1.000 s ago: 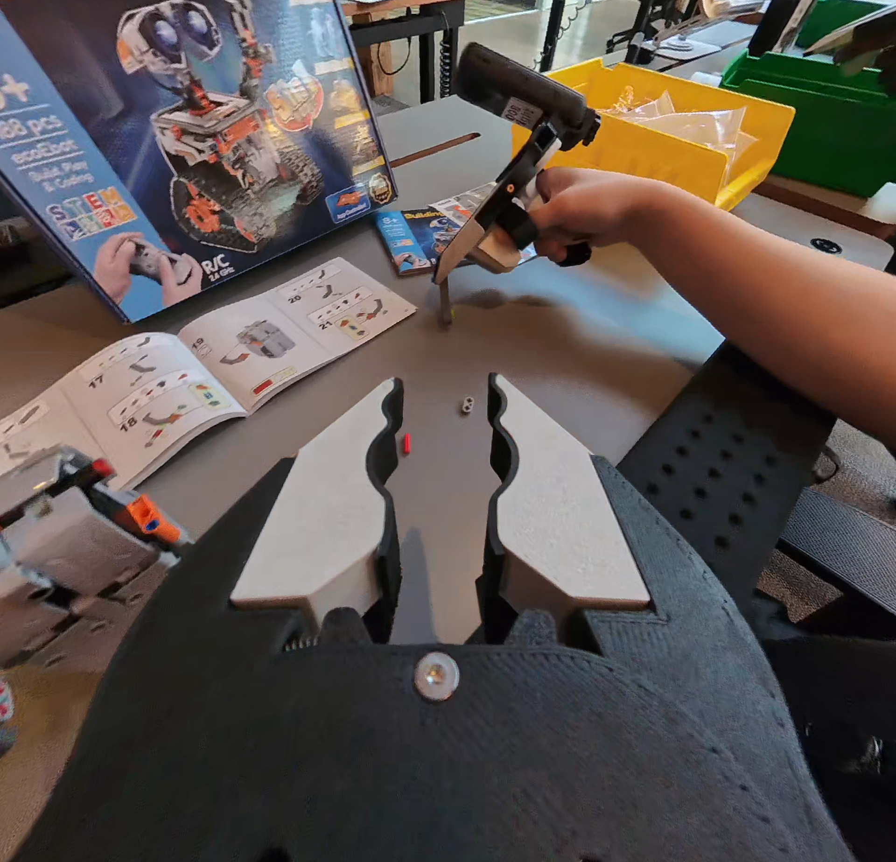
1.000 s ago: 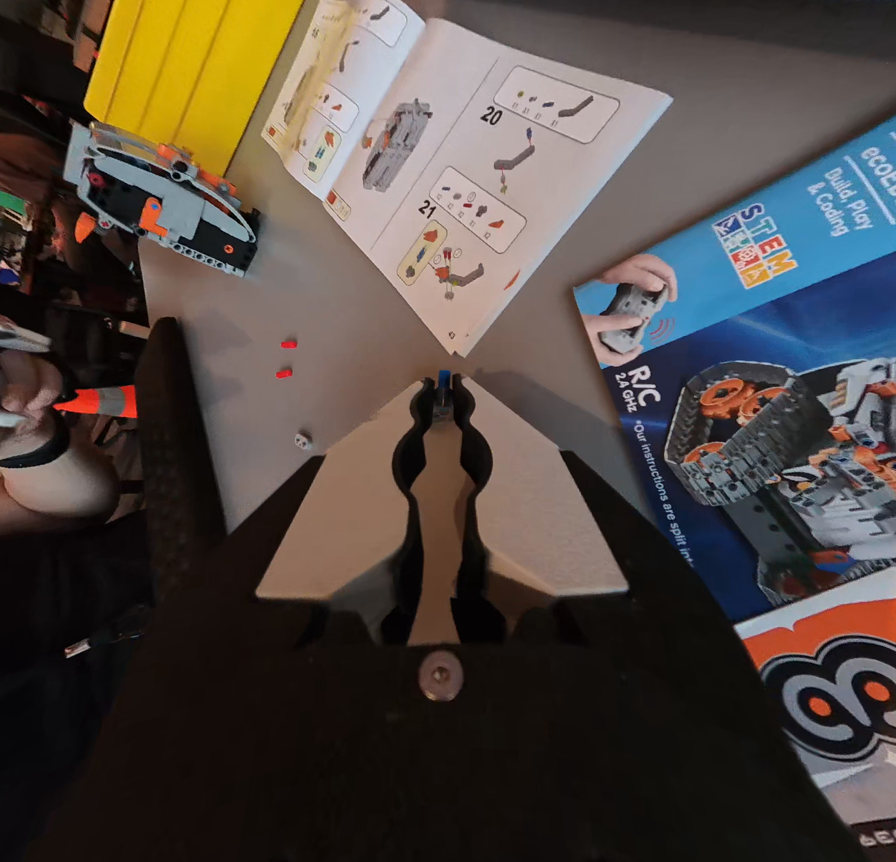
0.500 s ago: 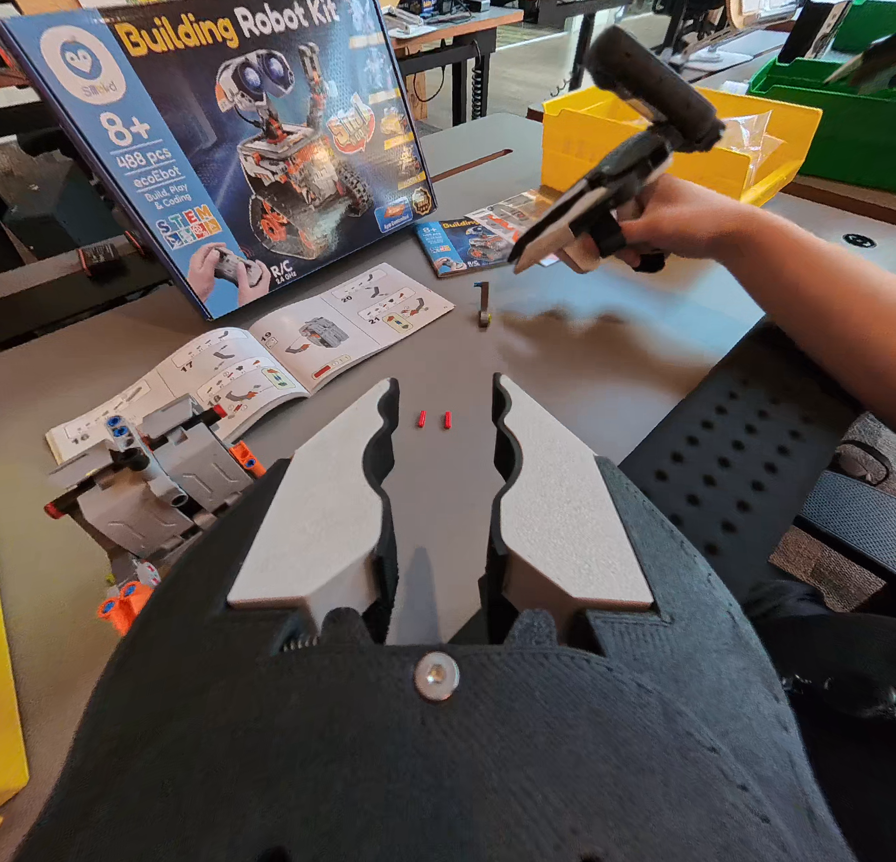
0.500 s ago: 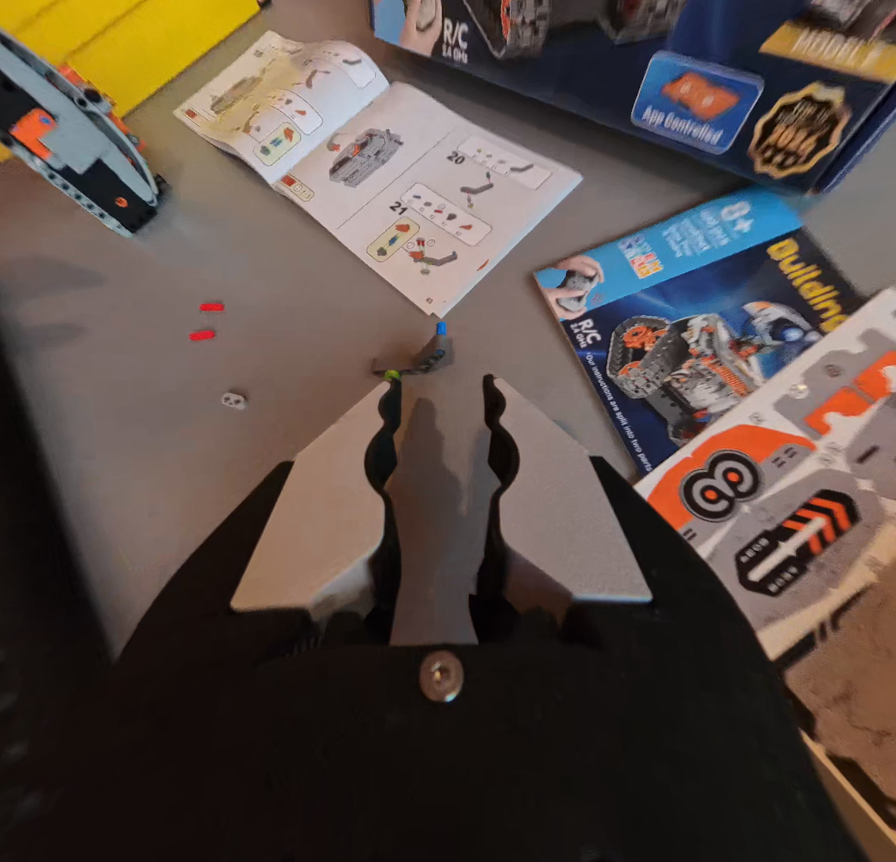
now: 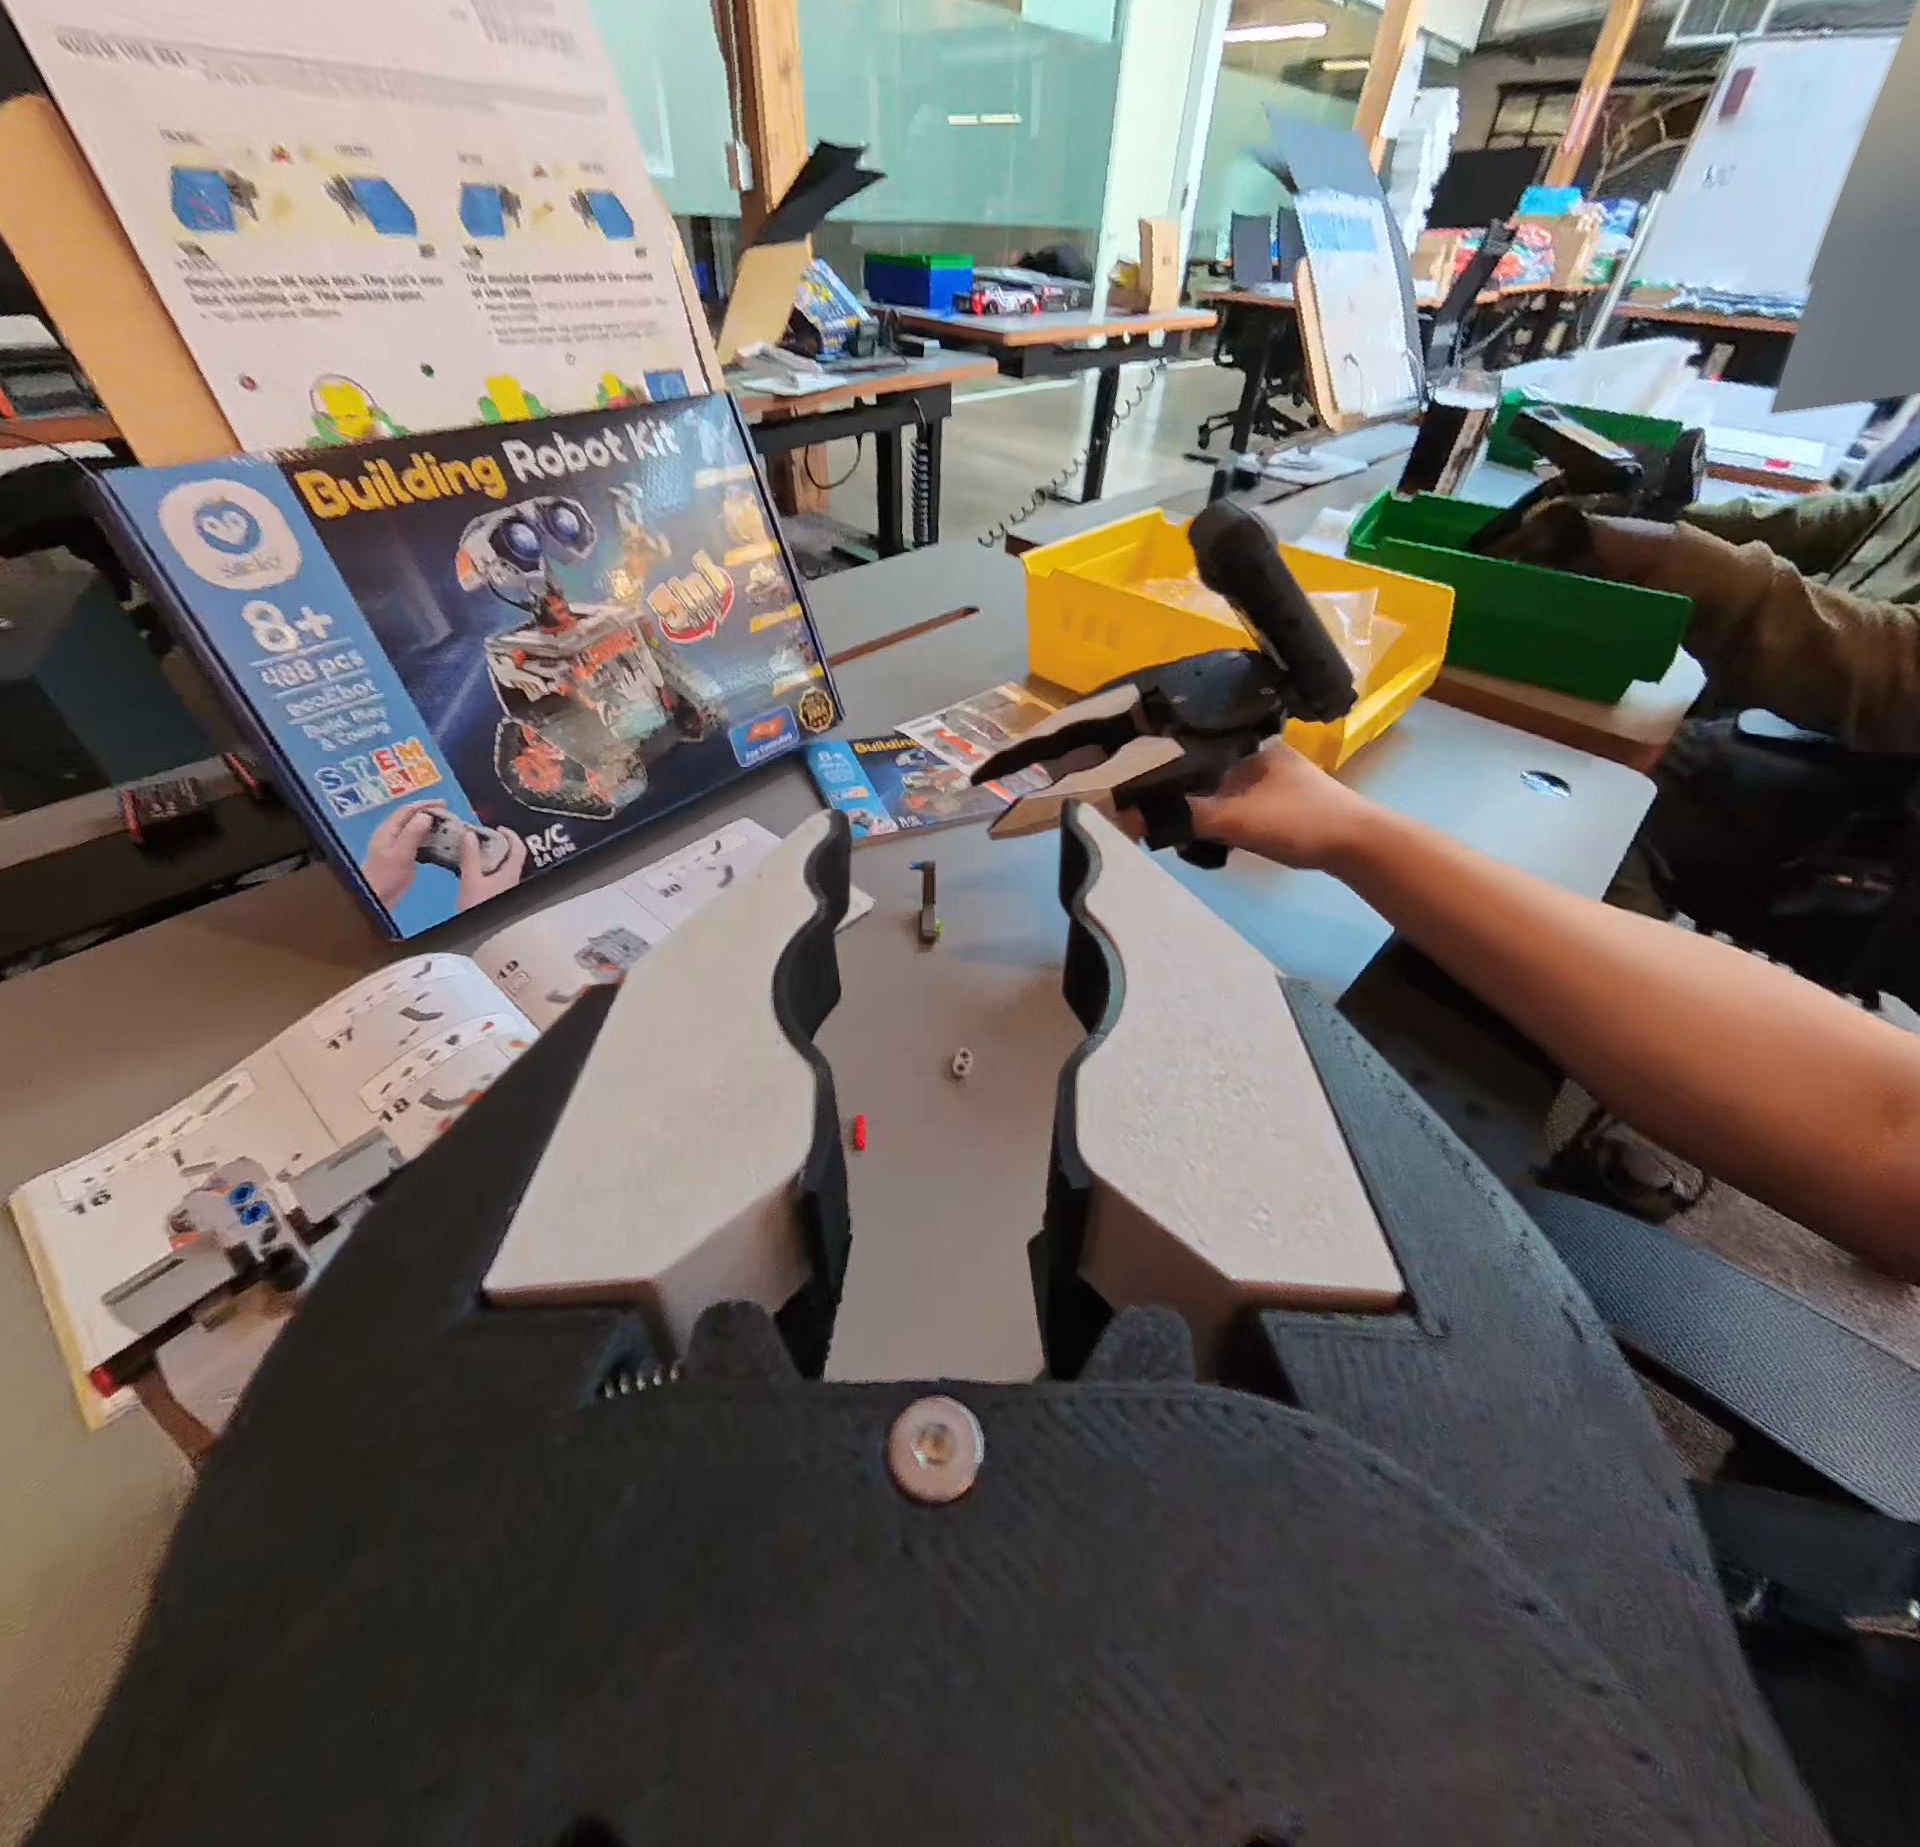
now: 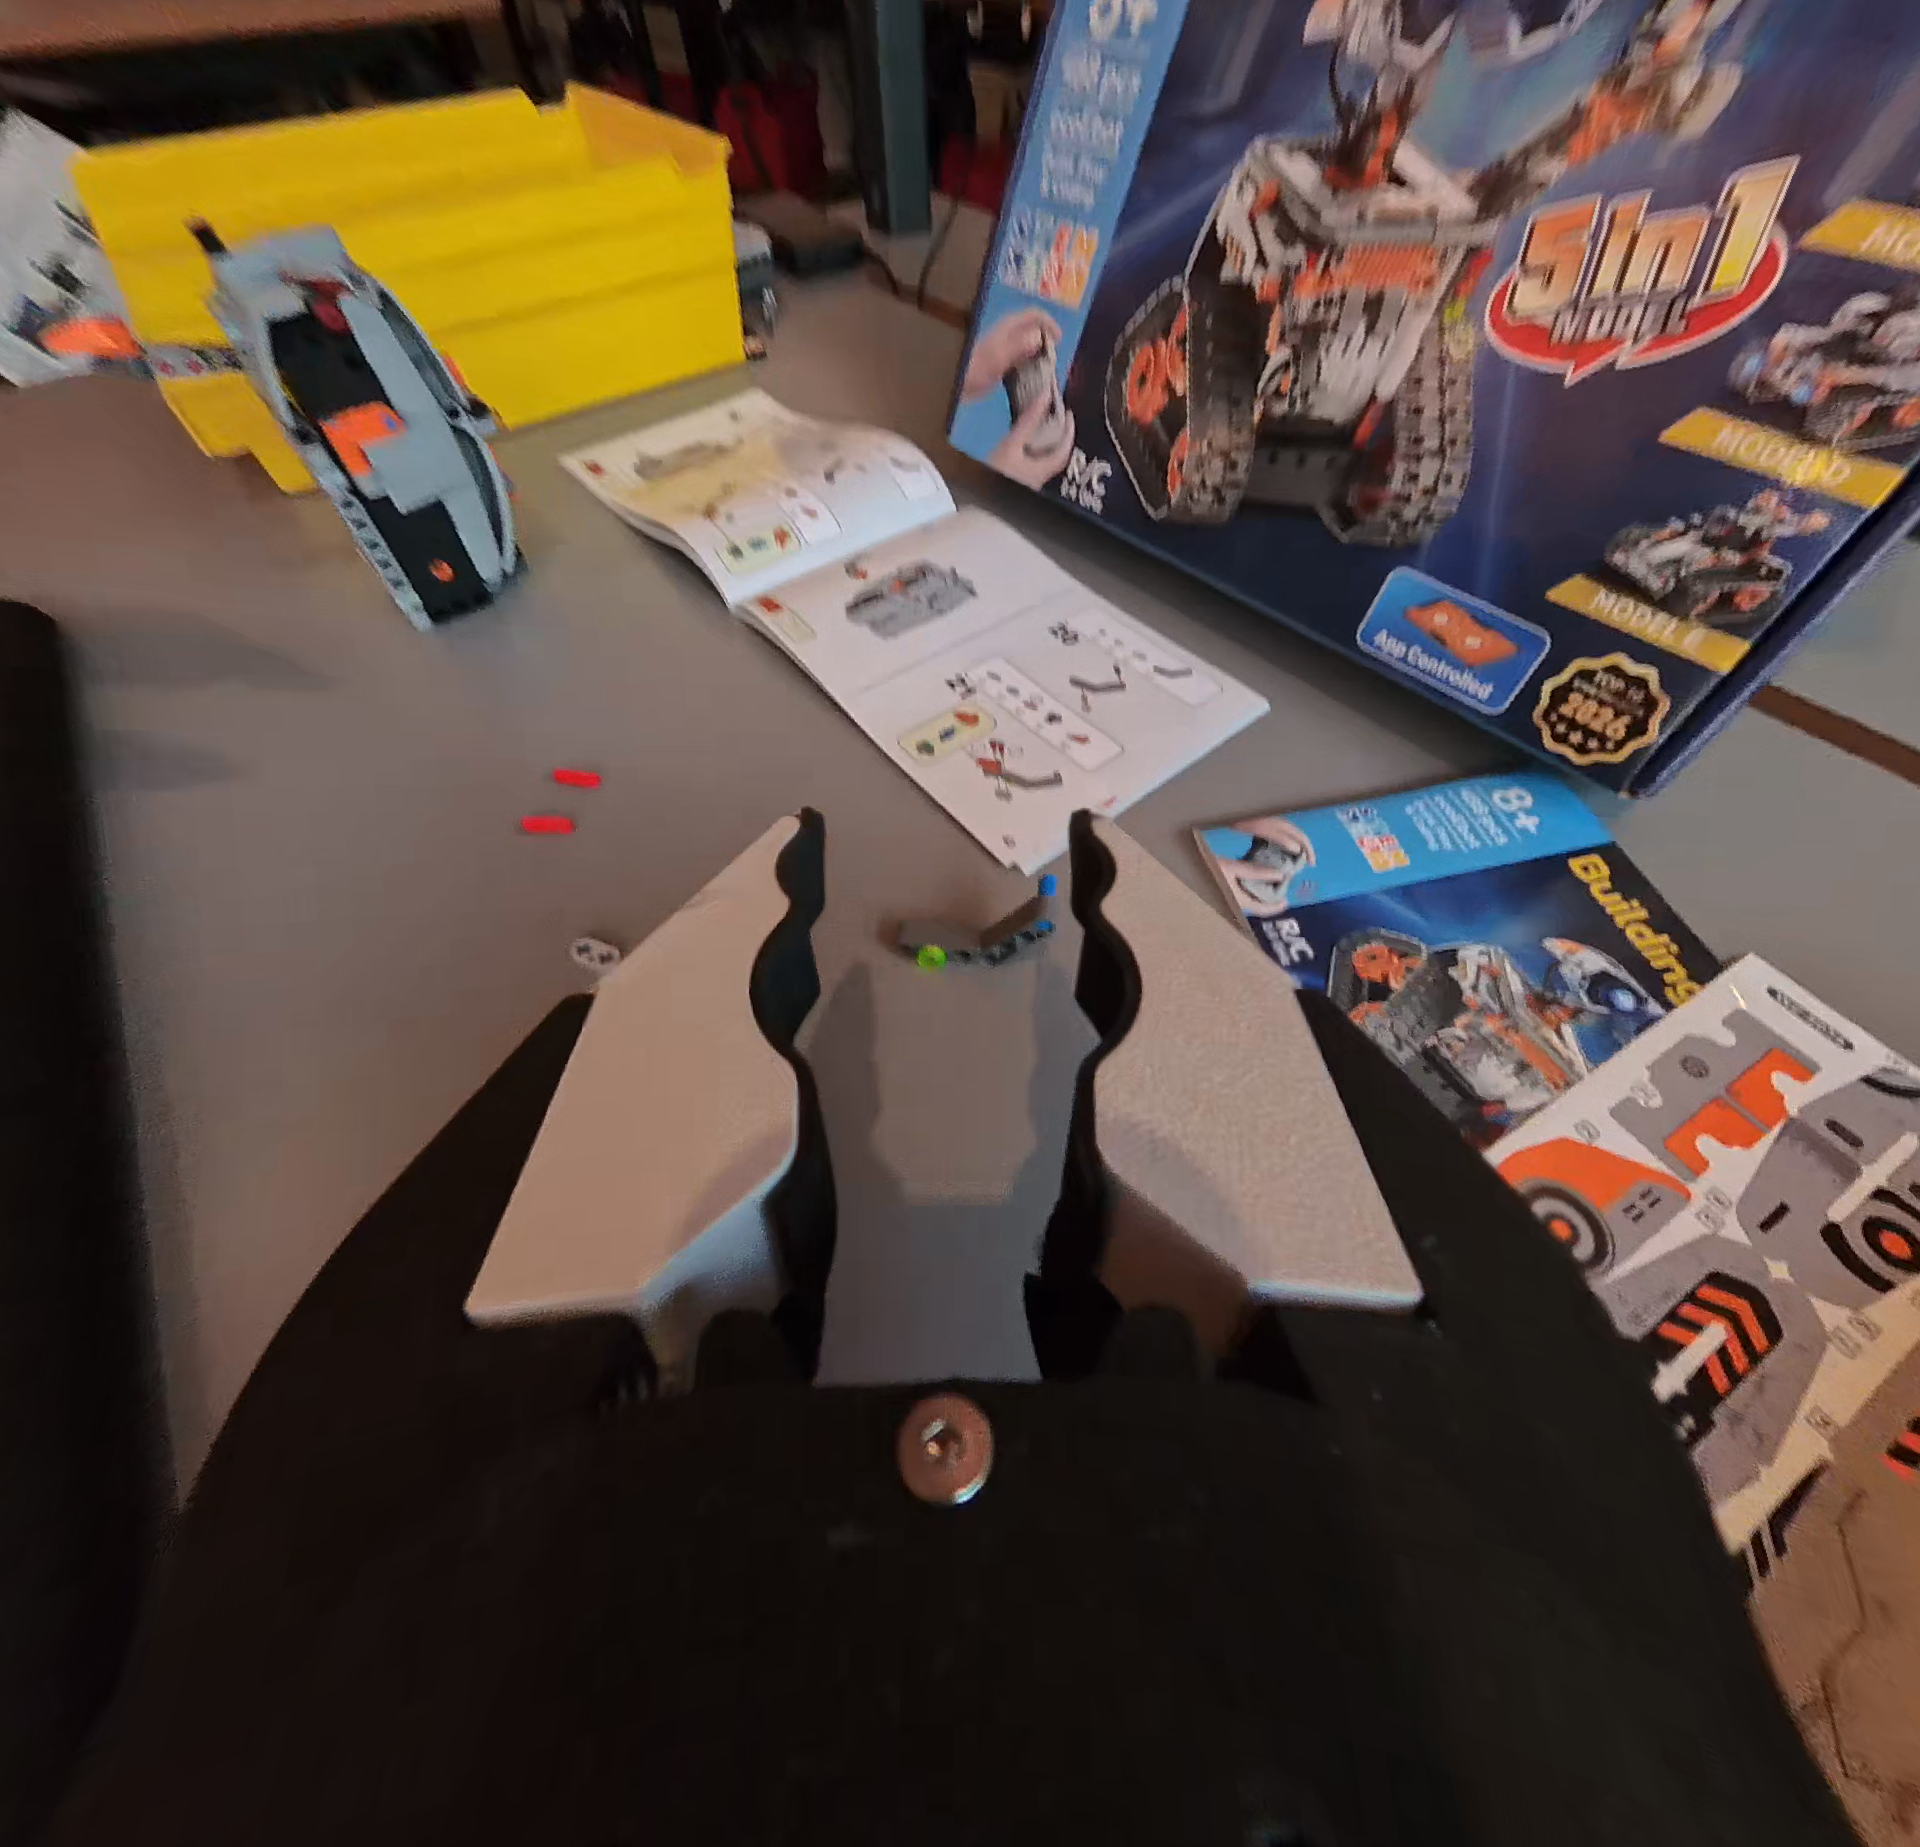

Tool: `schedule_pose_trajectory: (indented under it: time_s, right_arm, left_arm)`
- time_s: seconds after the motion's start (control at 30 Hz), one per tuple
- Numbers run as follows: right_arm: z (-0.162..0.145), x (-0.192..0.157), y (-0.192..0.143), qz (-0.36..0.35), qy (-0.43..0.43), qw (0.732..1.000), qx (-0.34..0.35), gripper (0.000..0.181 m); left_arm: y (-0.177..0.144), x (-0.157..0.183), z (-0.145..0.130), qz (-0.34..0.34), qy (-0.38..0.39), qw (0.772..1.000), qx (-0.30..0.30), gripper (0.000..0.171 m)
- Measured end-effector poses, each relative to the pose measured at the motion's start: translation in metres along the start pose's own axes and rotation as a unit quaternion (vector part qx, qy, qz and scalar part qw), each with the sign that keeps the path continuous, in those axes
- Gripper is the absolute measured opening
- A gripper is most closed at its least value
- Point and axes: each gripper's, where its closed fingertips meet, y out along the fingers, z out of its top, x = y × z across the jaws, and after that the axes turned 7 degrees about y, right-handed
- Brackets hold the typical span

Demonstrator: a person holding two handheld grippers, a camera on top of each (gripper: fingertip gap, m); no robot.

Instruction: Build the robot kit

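The grey table point(image 5: 1299, 924) carries everything before me, and the biggest thing on it is the blue robot-kit box point(image 5: 468, 654), propped upright at the far side. Off to the right sits a yellow bin point(image 5: 1122, 602) with a green bin point(image 5: 1538, 602) beyond it, and a second yellow bin point(image 6: 436, 228) stands at my left, behind a half-built grey, black and orange model point(image 6: 384, 436). An open instruction booklet point(image 6: 935, 634) lies flat in front of the box, with a smaller blue booklet point(image 6: 1455, 893) and a sticker sheet point(image 6: 1714, 1174) beside it. My left gripper point(image 5: 945, 862) is spread wide and holds nothing, hovering over the bare tabletop. My right gripper point(image 6: 945, 841) is likewise wide apart and empty, raised clear of the table with my hand point(image 5: 1257, 800) behind it. Just ahead of its tips lies a small bent grey piece point(image 6: 987, 940) with a blue pin at one end and a green one at the other. A tiny grey connector point(image 5: 961, 1065) and two red pins point(image 6: 561, 800) lie loose nearby.
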Motion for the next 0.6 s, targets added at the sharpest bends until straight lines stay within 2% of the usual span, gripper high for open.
schedule_pose_trajectory:
  time_s: [0.07, 0.17, 0.33, 0.43, 0.6]
  right_arm:
    - [0.012, -0.004, -0.005, 0.011, -0.008, 0.999, 0.034, 0.05]
    - [0.019, -0.002, -0.009, 0.006, -0.016, 0.999, 0.05, 0.053]
    - [0.022, 0.006, -0.013, -0.012, -0.008, 0.998, 0.061, 0.053]
    - [0.01, 0.006, -0.007, -0.003, -0.004, 0.999, 0.032, 0.054]
    - [-0.032, 0.0, 0.018, 0.006, 0.008, 0.998, -0.065, 0.047]
  left_arm:
    - [-0.004, -0.007, 0.005, 0.02, 0.011, 1.0, 0.006, 0.038]
    - [-0.012, -0.02, 0.005, 0.03, 0.022, 0.999, -0.014, 0.039]
    - [-0.038, -0.064, -0.003, 0.088, 0.033, 0.995, -0.036, 0.045]
    - [-0.056, -0.086, -0.019, 0.118, 0.018, 0.992, -0.034, 0.045]
    - [-0.08, -0.11, -0.057, 0.148, -0.01, 0.988, -0.044, 0.044]
